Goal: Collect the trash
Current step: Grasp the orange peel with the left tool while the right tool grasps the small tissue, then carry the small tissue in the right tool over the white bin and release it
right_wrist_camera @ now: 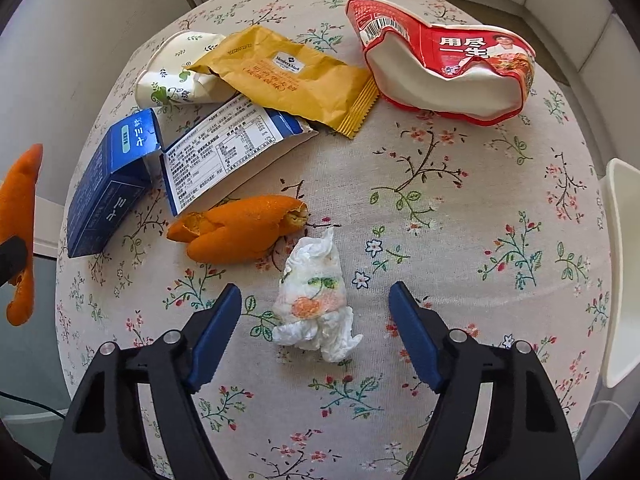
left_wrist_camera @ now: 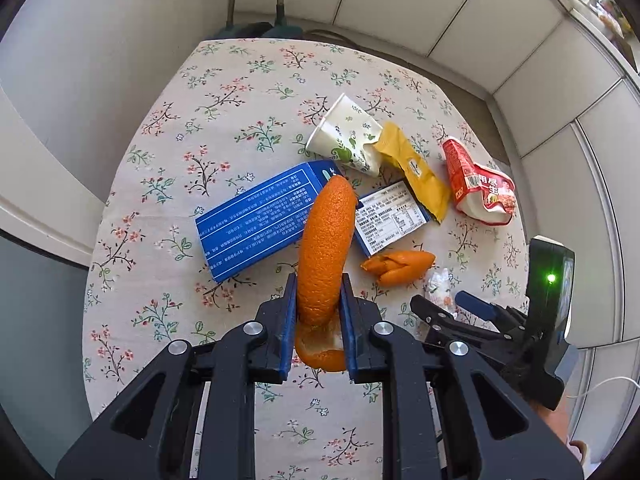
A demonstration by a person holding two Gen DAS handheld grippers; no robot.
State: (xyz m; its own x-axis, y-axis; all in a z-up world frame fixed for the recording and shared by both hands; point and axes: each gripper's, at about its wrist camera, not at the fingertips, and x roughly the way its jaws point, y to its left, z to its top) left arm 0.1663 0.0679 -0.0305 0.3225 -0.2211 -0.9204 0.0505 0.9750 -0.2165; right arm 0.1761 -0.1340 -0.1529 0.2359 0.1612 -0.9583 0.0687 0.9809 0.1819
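My left hand-held gripper [left_wrist_camera: 319, 312] clamps 1 orange peel [left_wrist_camera: 325, 248] above the worktop [right_wrist_camera: 460, 208], my right hand-held gripper [right_wrist_camera: 316, 320] straddles the crumpled tissue [right_wrist_camera: 316, 300], jaws wide; 6 pieces remain.

A floral tablecloth [left_wrist_camera: 224, 128] covers the table beside pale panelled walls [left_wrist_camera: 500, 20].

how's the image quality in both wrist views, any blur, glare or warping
Left wrist view: sharp, even daylight, no glare; fisheye bows the table edge and wall panels. Right wrist view: equally sharp on the crumpled tissue; the table bulges, corners vignetted black.
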